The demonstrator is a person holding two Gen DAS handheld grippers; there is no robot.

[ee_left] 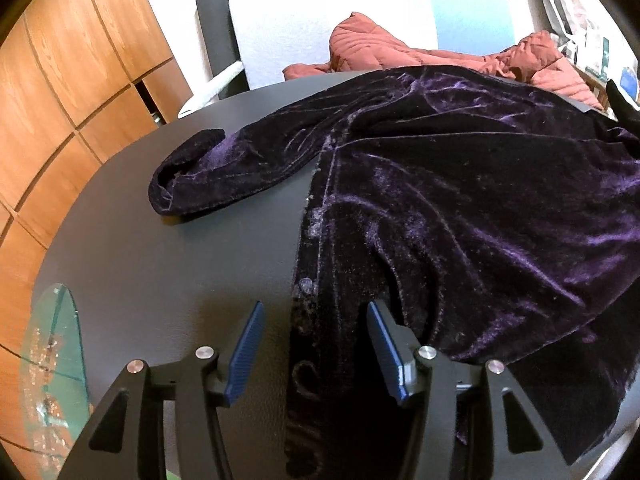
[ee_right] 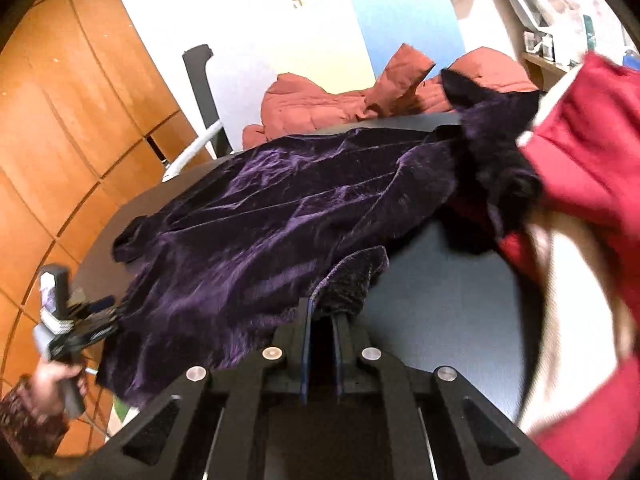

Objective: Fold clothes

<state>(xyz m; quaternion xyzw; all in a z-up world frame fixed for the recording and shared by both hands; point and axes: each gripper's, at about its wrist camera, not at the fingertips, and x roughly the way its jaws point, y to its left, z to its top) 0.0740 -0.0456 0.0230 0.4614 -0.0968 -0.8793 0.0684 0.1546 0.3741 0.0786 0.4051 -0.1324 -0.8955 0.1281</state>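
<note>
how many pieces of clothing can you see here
3, maybe more hidden: a purple velvet garment spread on the table, a rust quilted jacket heaped behind it, and a blurred red garment at the right edge.

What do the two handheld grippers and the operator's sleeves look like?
Both grippers have black angular linkage frames with round silver pivot bolts. The left gripper carries ribbed blue pads on black fingers. The right gripper shows thin blue-edged fingers. From the right wrist view, the left unit has a grey handle, and a dark patterned cuff covers that wrist.
</note>
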